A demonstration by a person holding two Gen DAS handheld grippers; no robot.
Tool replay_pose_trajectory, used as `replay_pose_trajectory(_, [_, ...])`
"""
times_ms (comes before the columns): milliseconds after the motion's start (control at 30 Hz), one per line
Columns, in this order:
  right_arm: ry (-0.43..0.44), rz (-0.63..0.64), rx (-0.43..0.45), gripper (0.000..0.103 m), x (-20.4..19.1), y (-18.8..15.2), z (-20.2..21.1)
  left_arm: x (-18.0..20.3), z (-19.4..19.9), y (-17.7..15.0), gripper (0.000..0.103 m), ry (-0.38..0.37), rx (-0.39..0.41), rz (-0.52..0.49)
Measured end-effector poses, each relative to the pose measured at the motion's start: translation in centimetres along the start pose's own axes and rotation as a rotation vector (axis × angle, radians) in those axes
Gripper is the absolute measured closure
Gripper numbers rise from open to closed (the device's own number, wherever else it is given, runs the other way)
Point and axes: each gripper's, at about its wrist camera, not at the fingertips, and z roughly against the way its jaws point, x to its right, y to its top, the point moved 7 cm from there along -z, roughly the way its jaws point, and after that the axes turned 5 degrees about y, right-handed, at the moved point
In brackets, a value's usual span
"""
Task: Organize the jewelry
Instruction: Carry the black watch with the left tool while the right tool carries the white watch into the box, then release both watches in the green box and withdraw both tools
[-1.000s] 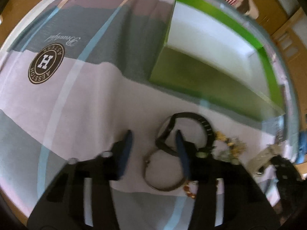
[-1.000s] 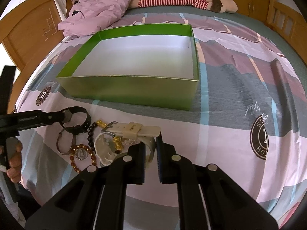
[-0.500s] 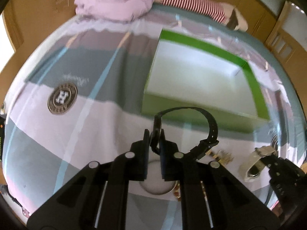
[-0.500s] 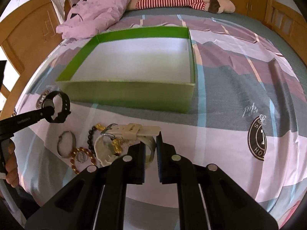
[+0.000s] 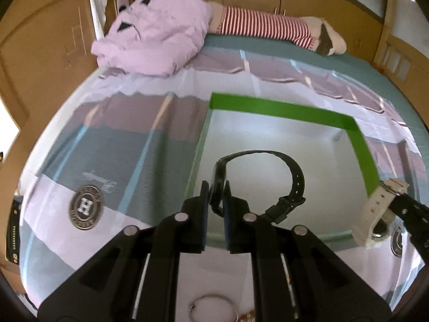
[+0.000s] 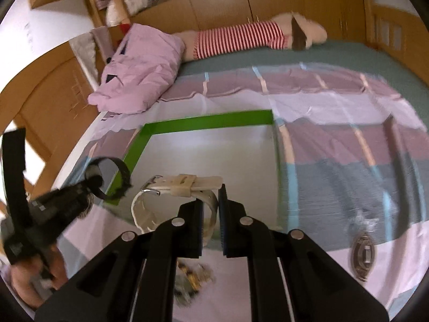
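Note:
My left gripper [image 5: 216,187] is shut on a black watch [image 5: 293,177] and holds it in the air over the near left part of the green box [image 5: 278,108], which has a white floor. My right gripper [image 6: 210,196] is shut on a cream white watch [image 6: 171,185] and holds it above the box's near edge [image 6: 206,122]. The white watch also shows in the left wrist view [image 5: 375,209], at the box's right side. The black watch shows in the right wrist view [image 6: 118,174], at the left.
A silver bangle [image 5: 213,308] and gold pieces [image 6: 193,279] lie on the patterned bedspread in front of the box. A pink quilt [image 5: 155,37] and a striped plush toy [image 5: 273,26] lie at the far end of the bed. Wooden panels surround the bed.
My left gripper closed on the black watch, lifted it off the bedspread and carried it over the box. My right gripper lifted the white watch up to the box's near edge.

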Motion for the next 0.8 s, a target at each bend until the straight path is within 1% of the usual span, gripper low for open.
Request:
replay_pose_trajectory(33, [-0.003, -0.013, -0.012, 0.093, 0.1, 0.1, -1.1, 0.1, -0.4, -0.1, 0.094, 0.003, -0.003, -0.008])
replay_pose_trajectory(133, [-0.052, -0.004, -0.043, 0.093, 0.4, 0.1, -4.0, 0.2, -1.9, -0.7, 0.092, 0.039, -0.016, -0.047])
replay_pose_trajectory(200, [-0.081, 0.003, -0.068, 0.093, 0.6, -0.1, -5.6, 0.0, -2.5, -1.1, 0.087, 0.046, -0.042, -0.048])
replay_pose_trajectory(233, [-0.091, 0.002, -0.089, 0.088, 0.9, -0.3, -6.4, -0.1, -2.7, -1.2, 0.081, 0.046, -0.047, -0.041])
replay_pose_trajectory(267, [-0.1, -0.002, -0.109, 0.084, 1.1, -0.6, -6.8, -0.2, -2.6, -1.2, 0.077, 0.047, -0.046, -0.037])
replay_pose_trajectory(300, [-0.111, -0.011, -0.131, 0.076, 1.3, -1.0, -7.2, -0.3, -2.5, -1.2, 0.077, 0.052, -0.042, -0.036])
replay_pose_trajectory(333, [-0.117, -0.012, -0.134, 0.069, 1.3, -1.1, -7.2, -0.4, -2.2, -1.1, 0.077, 0.057, -0.035, -0.036])
replay_pose_trajectory(400, [-0.114, -0.007, -0.113, 0.058, 1.2, -1.1, -6.5, -0.6, -1.5, -1.1, 0.076, 0.044, -0.034, -0.02])
replay_pose_trajectory(467, [-0.104, 0.002, -0.084, 0.055, 0.8, -0.9, -5.2, -0.9, -0.3, -1.3, 0.068, 0.019, -0.039, 0.018])
replay_pose_trajectory(500, [-0.093, 0.005, -0.075, 0.053, 0.7, -0.8, -4.7, -1.1, 0.4, -1.7, 0.065, 0.01, -0.04, 0.037])
replay_pose_trajectory(533, [-0.081, 0.008, -0.063, 0.052, 0.5, -0.8, -3.8, -1.5, 1.3, -2.6, 0.061, 0.003, -0.044, 0.051])
replay_pose_trajectory(567, [-0.072, 0.011, -0.056, 0.052, 0.3, -0.9, -3.1, -1.7, 1.8, -3.4, 0.06, 0.009, -0.053, 0.052])
replay_pose_trajectory(600, [-0.062, 0.014, -0.055, 0.052, 0.2, -1.1, -2.6, -2.2, 2.1, -4.8, 0.06, 0.034, -0.08, 0.048])
replay_pose_trajectory(633, [-0.047, 0.018, -0.062, 0.052, 0.0, -1.7, -2.0, -2.3, 2.3, -5.7, 0.06, 0.039, -0.097, 0.04])
replay_pose_trajectory(700, [-0.034, 0.025, -0.099, 0.052, -0.6, -3.2, -1.5, -2.9, 2.4, -9.1, 0.06, 0.035, -0.136, 0.025])
replay_pose_trajectory(733, [-0.029, 0.04, -0.135, 0.052, -1.1, -4.5, -1.5, -3.2, 2.3, -10.0, 0.06, 0.051, -0.149, 0.014])
replay_pose_trajectory(800, [-0.033, 0.081, -0.194, 0.052, -1.8, -7.2, -1.8, -4.1, 1.6, -13.1, 0.06, 0.109, -0.198, -0.02])
